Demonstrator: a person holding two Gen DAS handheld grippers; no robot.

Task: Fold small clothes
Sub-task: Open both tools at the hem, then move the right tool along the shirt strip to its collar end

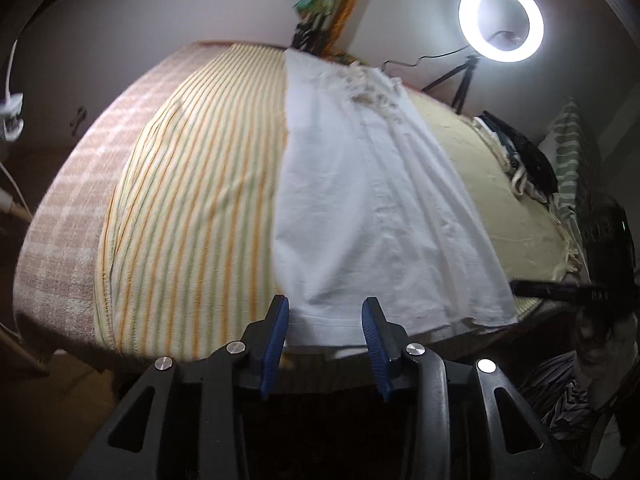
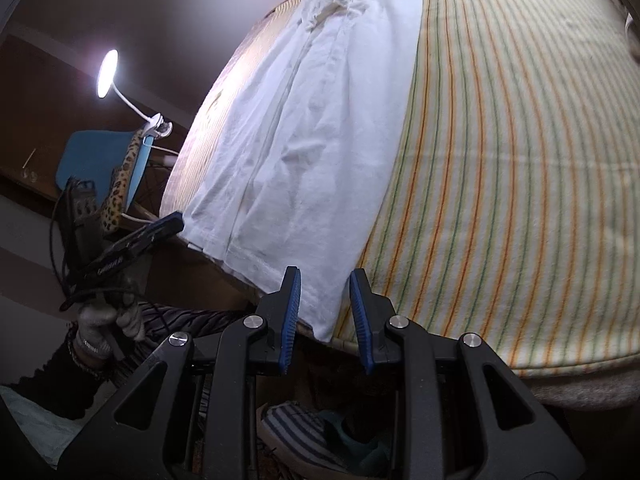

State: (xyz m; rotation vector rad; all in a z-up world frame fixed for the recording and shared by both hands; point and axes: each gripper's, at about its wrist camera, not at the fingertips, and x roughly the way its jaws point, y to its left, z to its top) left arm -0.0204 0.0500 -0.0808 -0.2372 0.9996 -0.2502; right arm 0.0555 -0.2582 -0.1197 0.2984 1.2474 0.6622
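White cotton is what you are working with: a long white garment (image 1: 376, 208) lies stretched along the bed, over a striped sheet (image 1: 192, 208) with orange and green lines. Its near hem reaches the bed's edge, right in front of both your tools.

Your left gripper (image 1: 325, 312) stands with its blue pads parted, the hem's corner showing in the gap between them. Neither pad presses the cloth, so you grip nothing there. The left-wrist picture is smeared, so how close the pads come to the fabric is hard to judge.

Your right gripper (image 2: 325, 282) is likewise parted, a narrower gap, with the hem's other corner seen between the tips; the pads do not pinch it. From that camera you also see your left tool off to the side, its blue tip just beside the hem, held in a gloved hand (image 2: 106, 320).

The garment's far end bunches into crumpled folds (image 1: 374, 84), and whether that is a collar or sleeves you cannot tell. A ring light (image 1: 501, 21) glares so strongly that the wall around it is washed out. The dark pile (image 1: 520, 152) at the bed's far side is too dim to identify. A desk lamp (image 2: 107, 74) blooms in the dark at one side.
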